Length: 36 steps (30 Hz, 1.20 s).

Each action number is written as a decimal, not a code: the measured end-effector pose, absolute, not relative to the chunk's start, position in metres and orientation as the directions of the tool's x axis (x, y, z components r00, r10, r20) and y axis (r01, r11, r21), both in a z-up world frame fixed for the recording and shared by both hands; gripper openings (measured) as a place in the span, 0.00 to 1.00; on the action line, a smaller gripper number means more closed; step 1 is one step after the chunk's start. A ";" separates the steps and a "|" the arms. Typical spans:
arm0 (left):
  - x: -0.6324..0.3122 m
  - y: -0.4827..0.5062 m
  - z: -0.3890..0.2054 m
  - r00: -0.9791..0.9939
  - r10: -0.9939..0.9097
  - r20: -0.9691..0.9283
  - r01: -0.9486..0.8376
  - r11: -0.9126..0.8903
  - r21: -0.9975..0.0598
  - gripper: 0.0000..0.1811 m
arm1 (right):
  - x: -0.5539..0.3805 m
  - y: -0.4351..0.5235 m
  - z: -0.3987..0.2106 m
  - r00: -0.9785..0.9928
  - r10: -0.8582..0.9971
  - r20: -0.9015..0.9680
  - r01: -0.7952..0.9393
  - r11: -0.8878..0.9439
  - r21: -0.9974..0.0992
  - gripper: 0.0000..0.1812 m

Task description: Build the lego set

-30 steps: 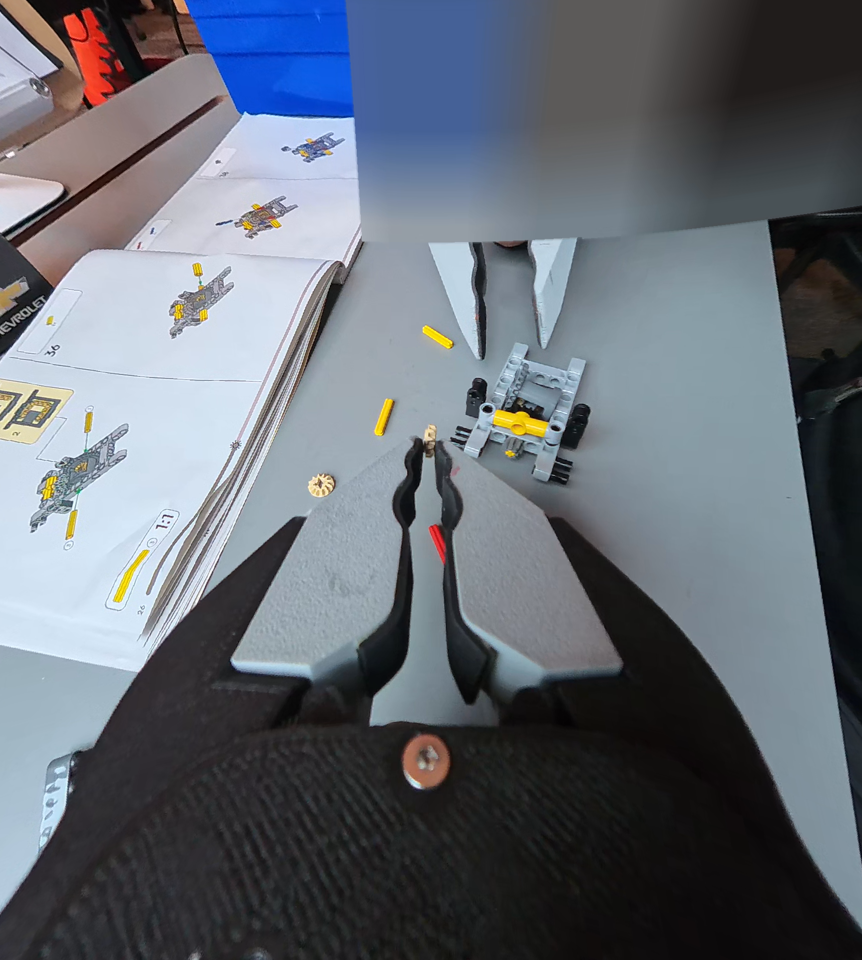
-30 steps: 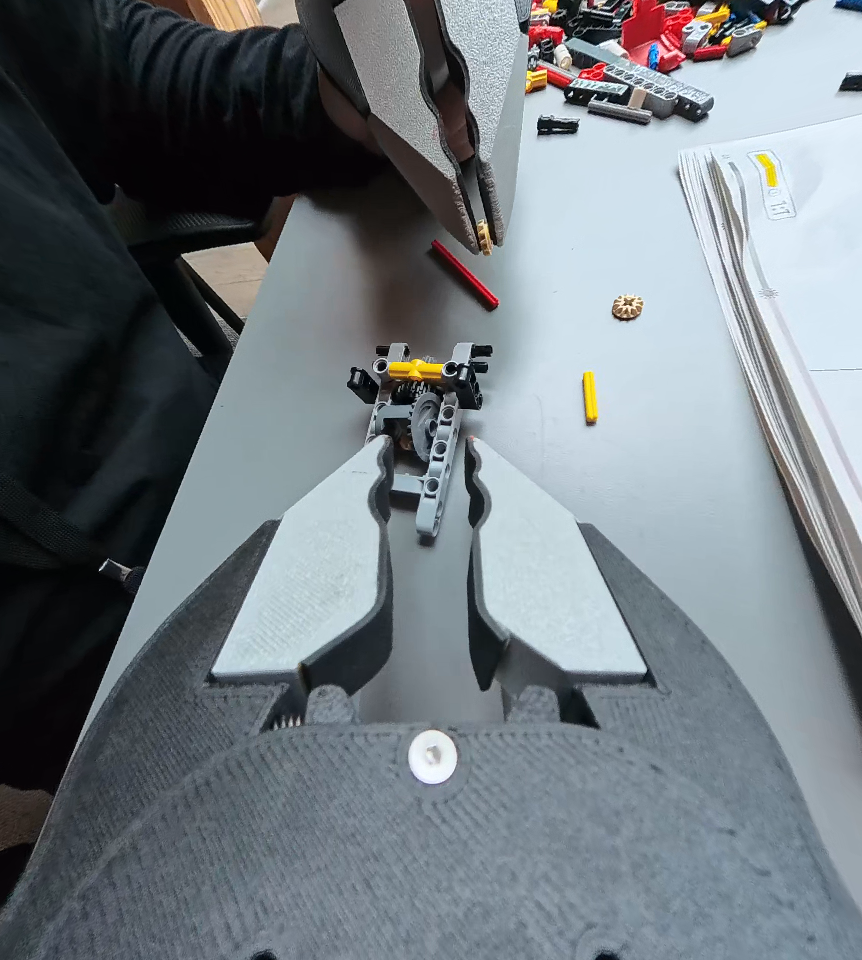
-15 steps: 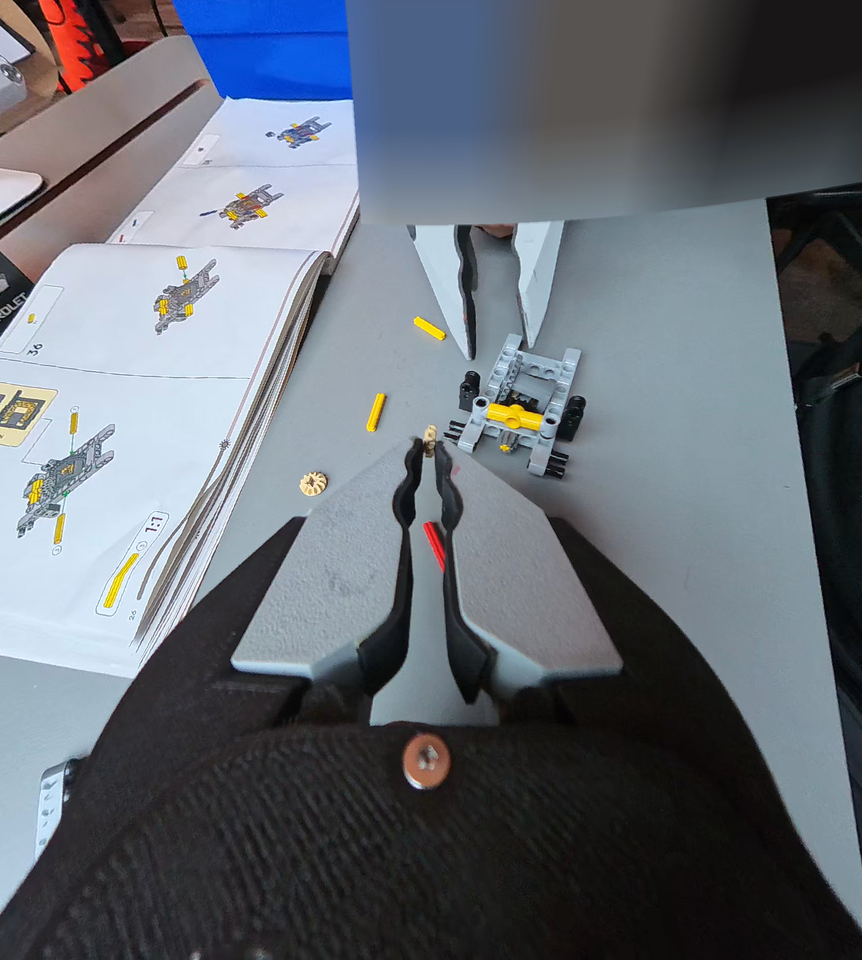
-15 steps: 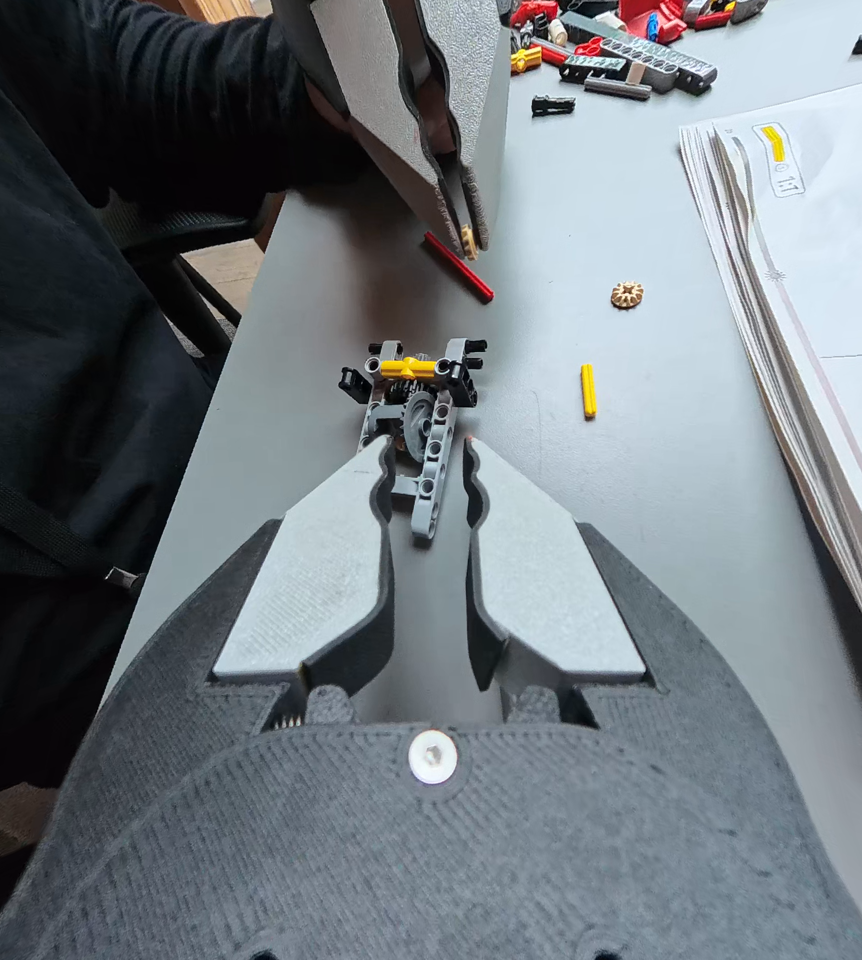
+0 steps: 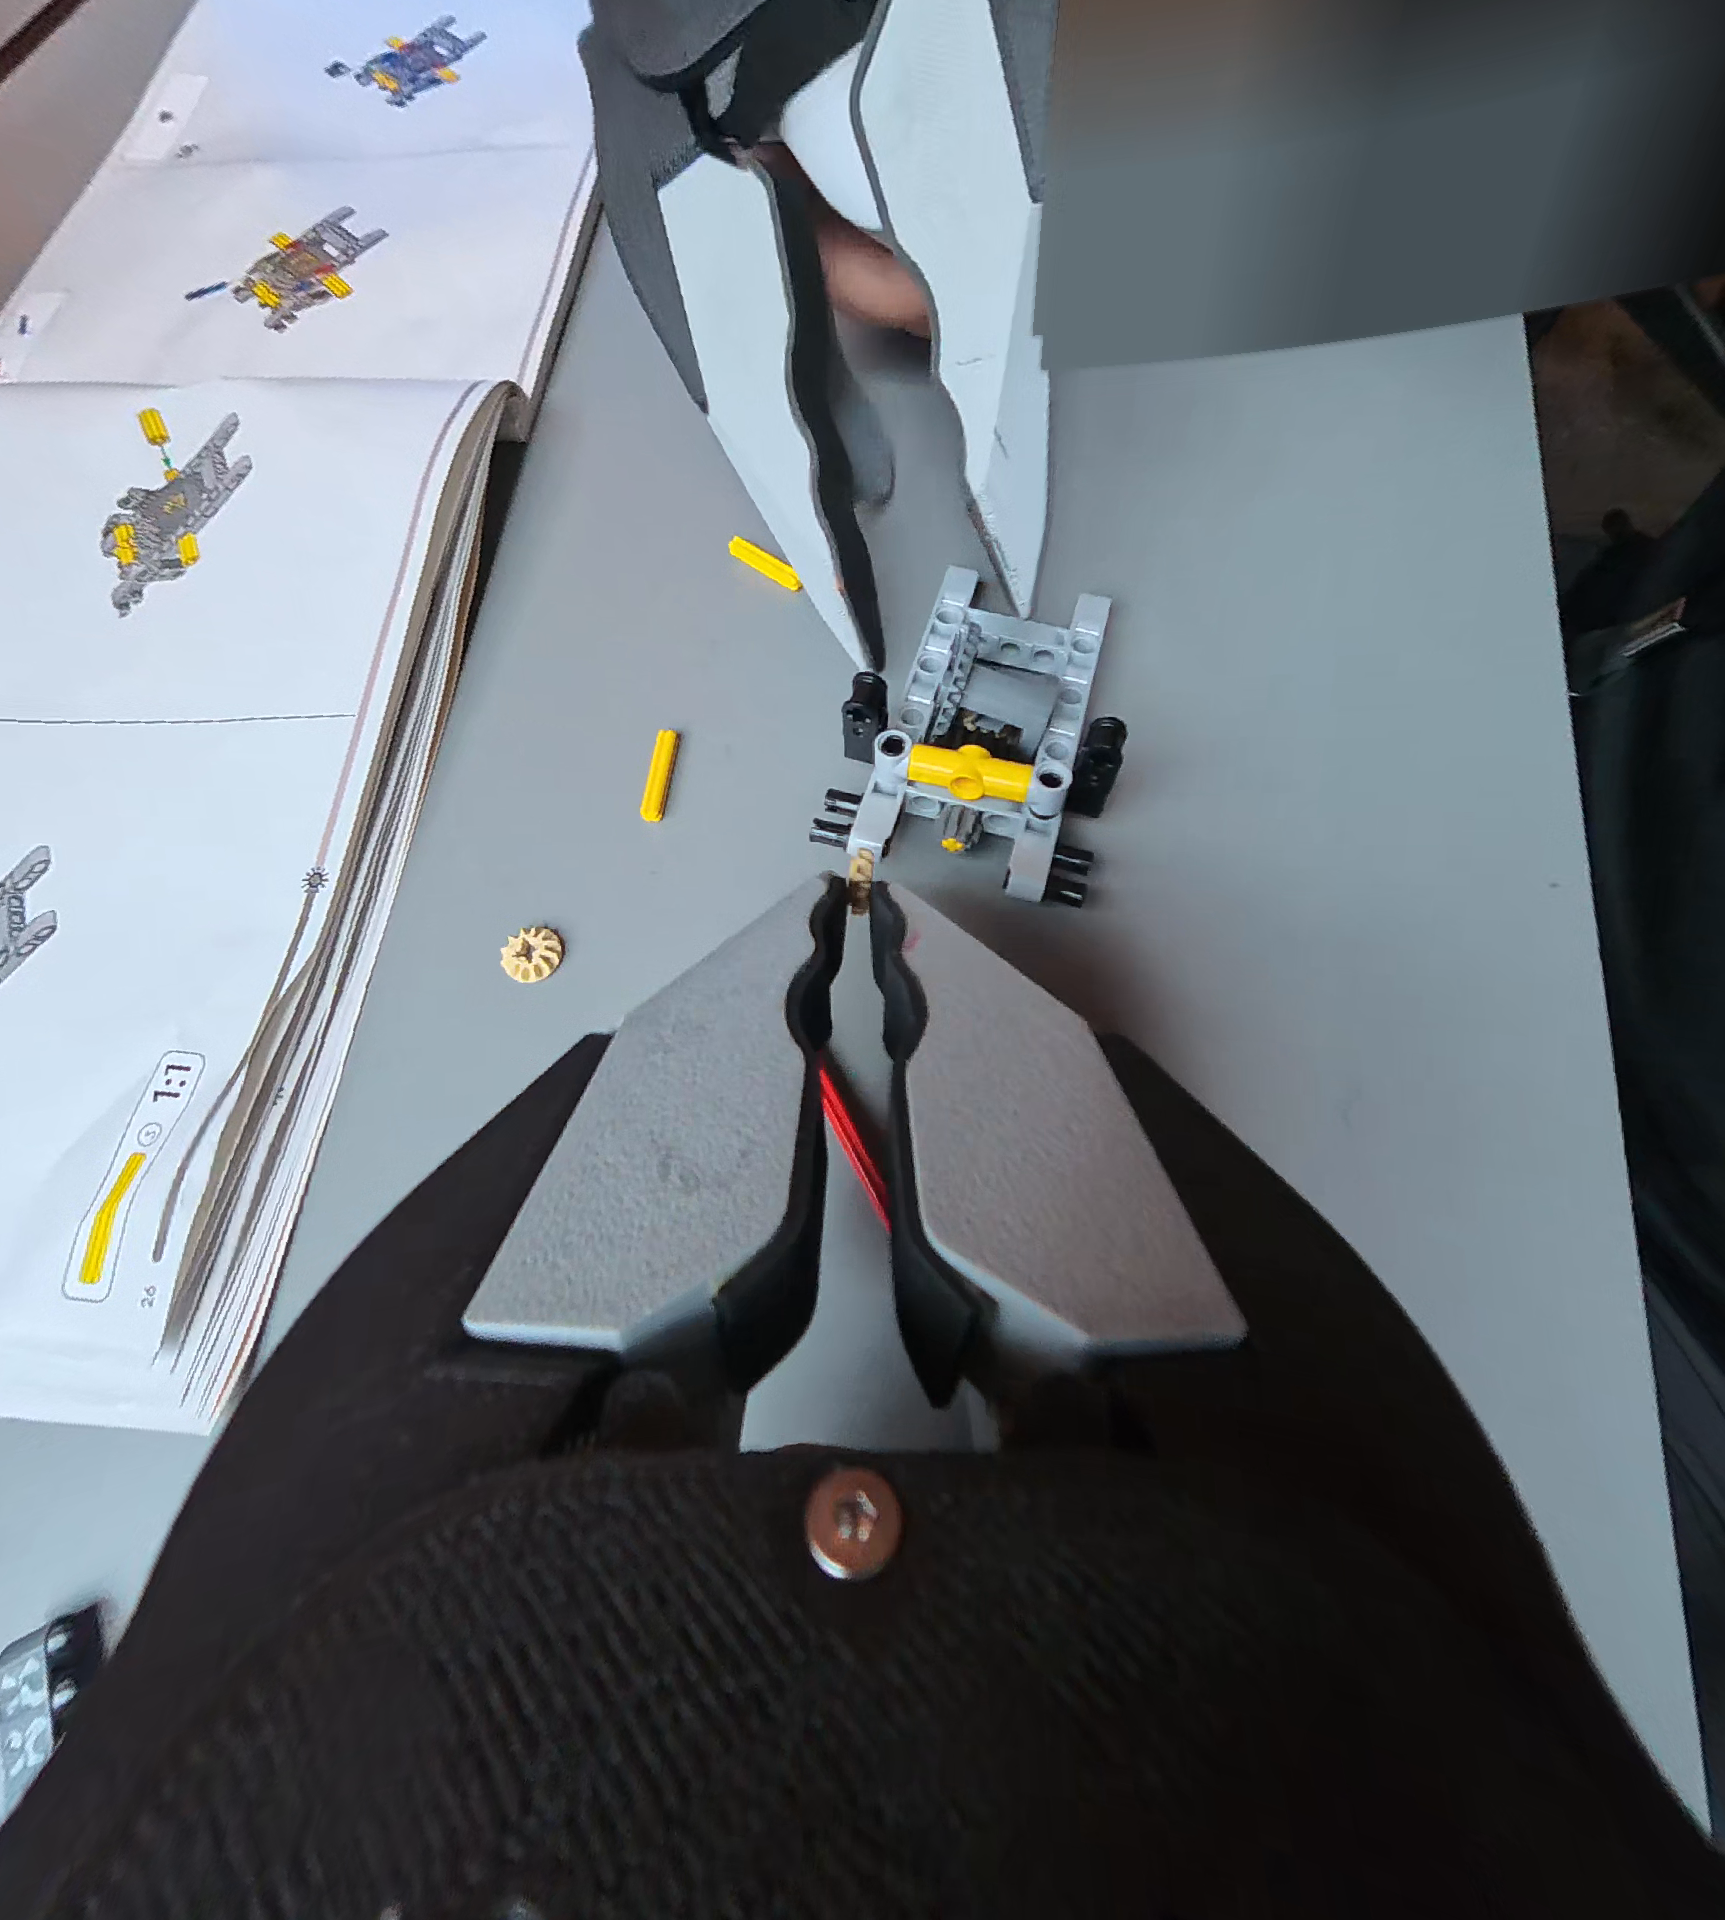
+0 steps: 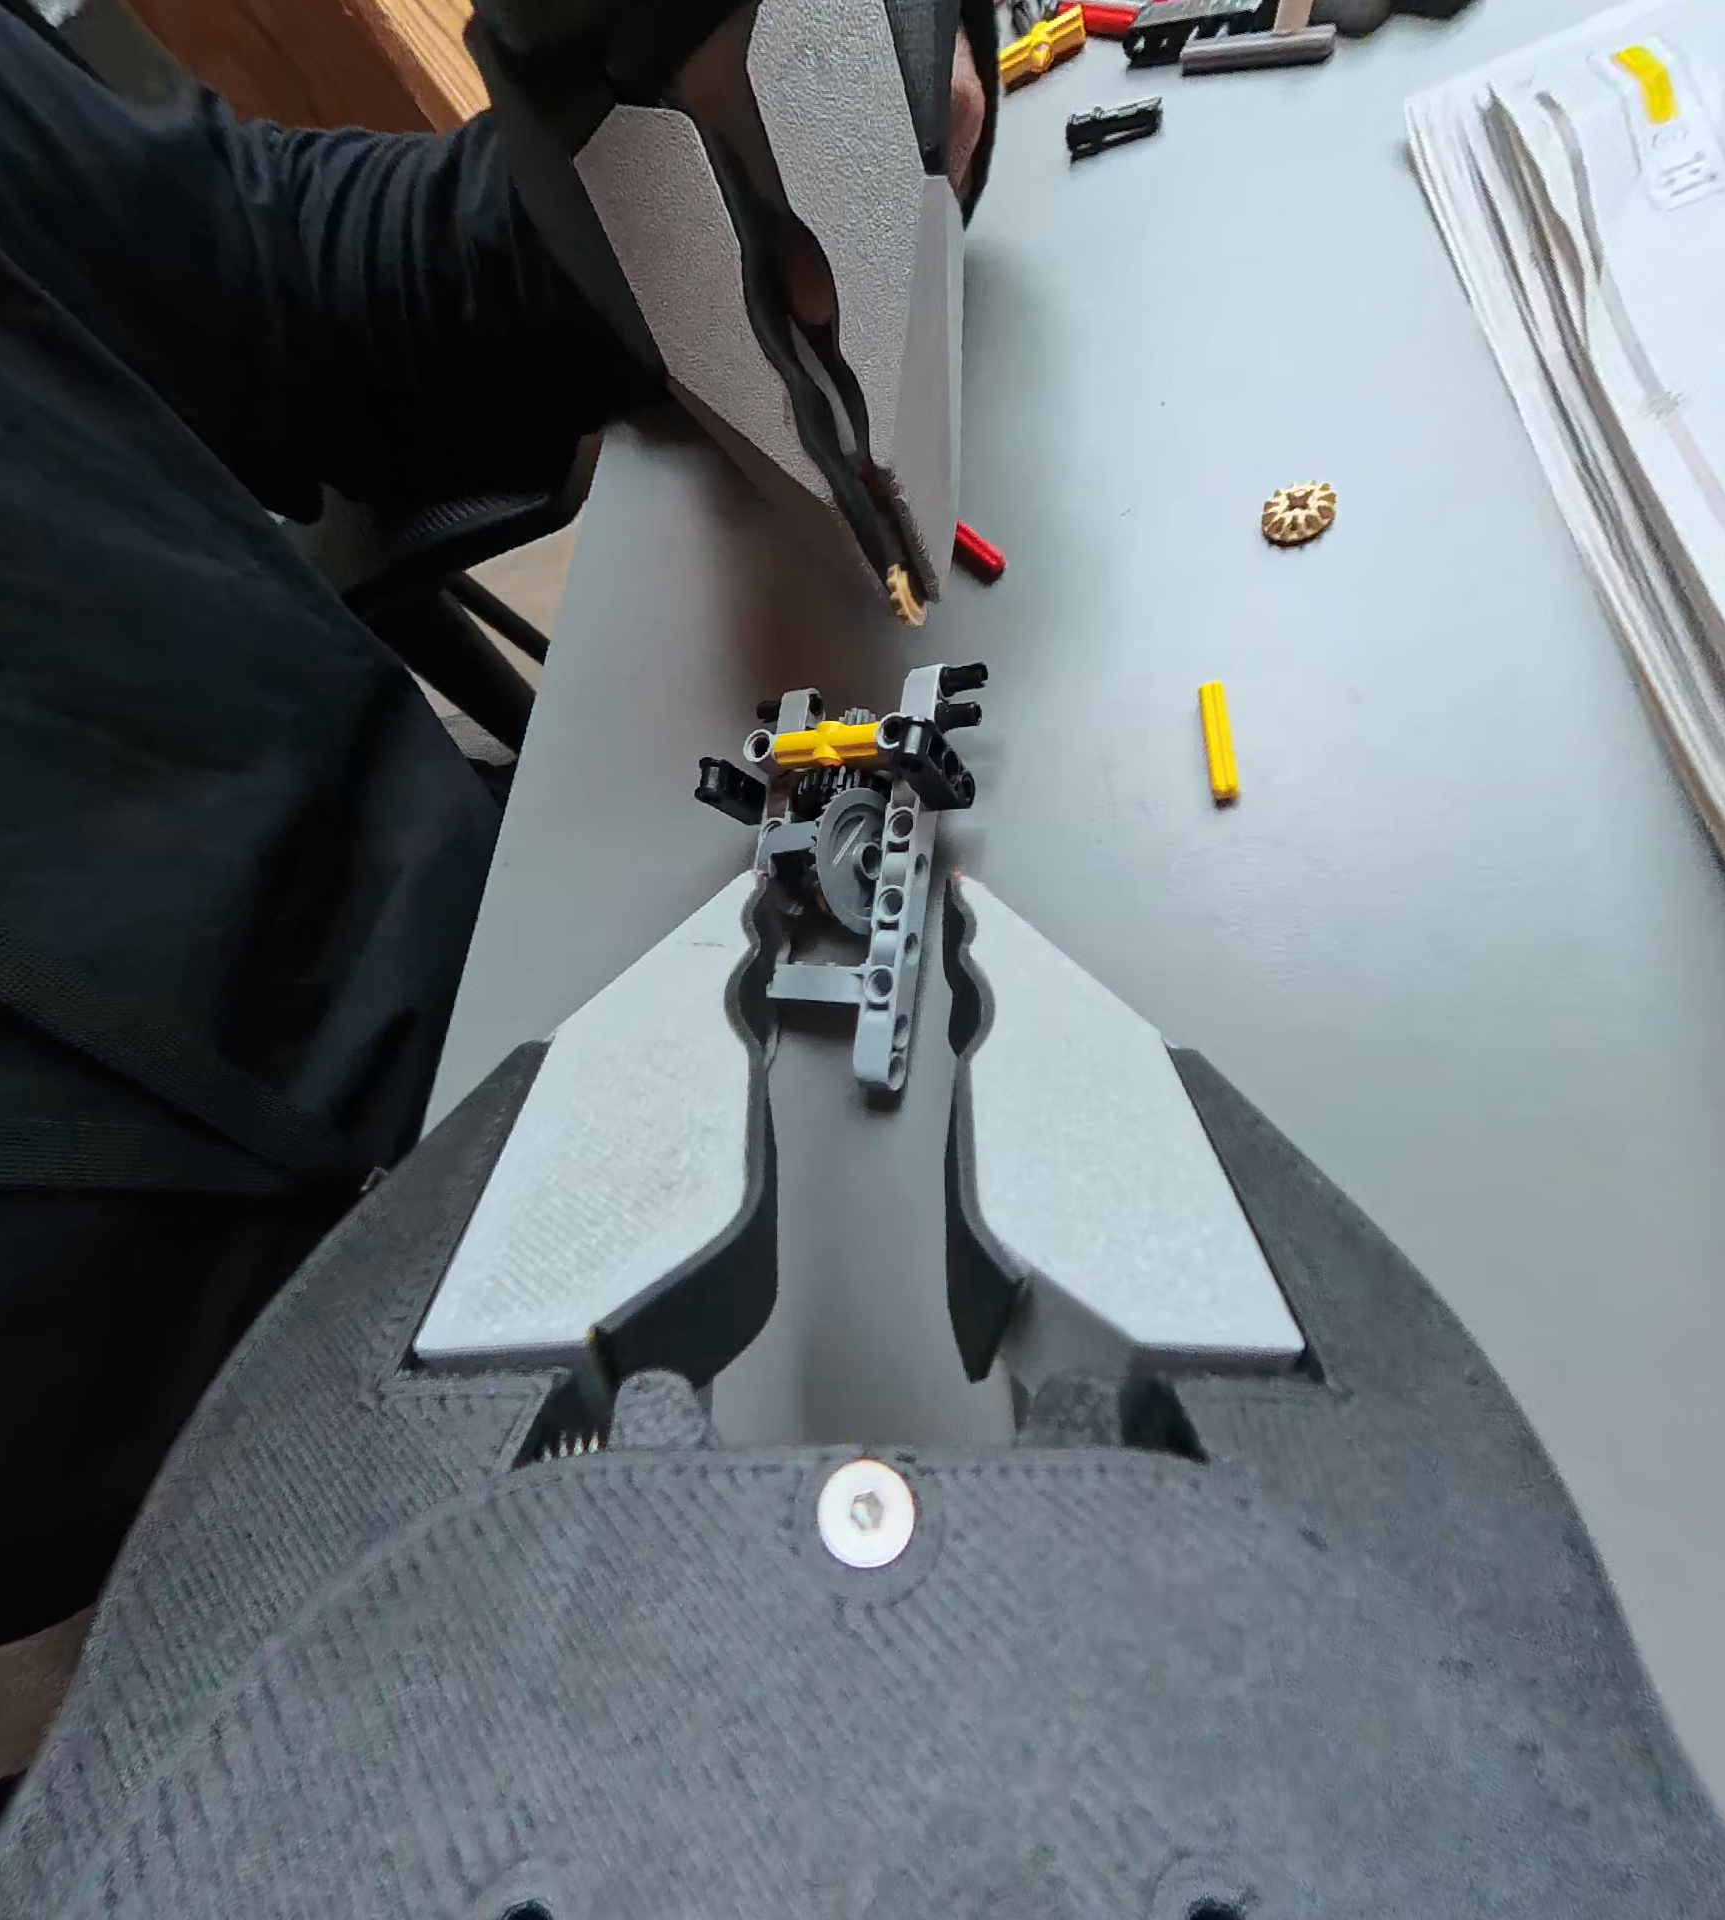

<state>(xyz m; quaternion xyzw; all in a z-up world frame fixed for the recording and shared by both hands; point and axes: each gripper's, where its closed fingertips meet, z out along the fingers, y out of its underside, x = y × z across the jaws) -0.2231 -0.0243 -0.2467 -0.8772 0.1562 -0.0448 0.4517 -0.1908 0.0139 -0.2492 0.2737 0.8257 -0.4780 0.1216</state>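
Left gripper [image 5: 856,902], pinching tan gear [image 6: 905,594], is nearing the grey frame [image 6: 868,831]; right gripper [image 6: 853,914], open, is straddling it — gear seating next, needing alignment.

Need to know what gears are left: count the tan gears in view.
2. One tan gear is pinched in the left gripper tips near the grey frame; the other lies loose on the table beside the instruction booklet. More may be hidden inside the frame.
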 end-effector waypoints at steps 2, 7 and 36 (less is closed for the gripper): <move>-0.222 -0.025 -0.248 0.945 -0.326 -0.037 -0.222 -0.553 -0.803 0.00 | -0.189 0.014 -0.249 -0.796 0.321 -0.513 0.605 0.380 -0.700 0.16; -0.219 -0.026 -0.256 0.936 -0.341 0.090 -0.154 -0.623 -0.767 0.01 | -0.191 0.016 -0.246 -0.740 0.291 -0.606 0.672 0.335 -0.660 0.16; -0.262 -0.042 -0.254 0.899 -0.094 0.428 0.218 -0.753 -0.621 0.18 | -0.190 0.021 -0.260 -0.834 0.363 -0.415 0.548 0.469 -0.692 0.12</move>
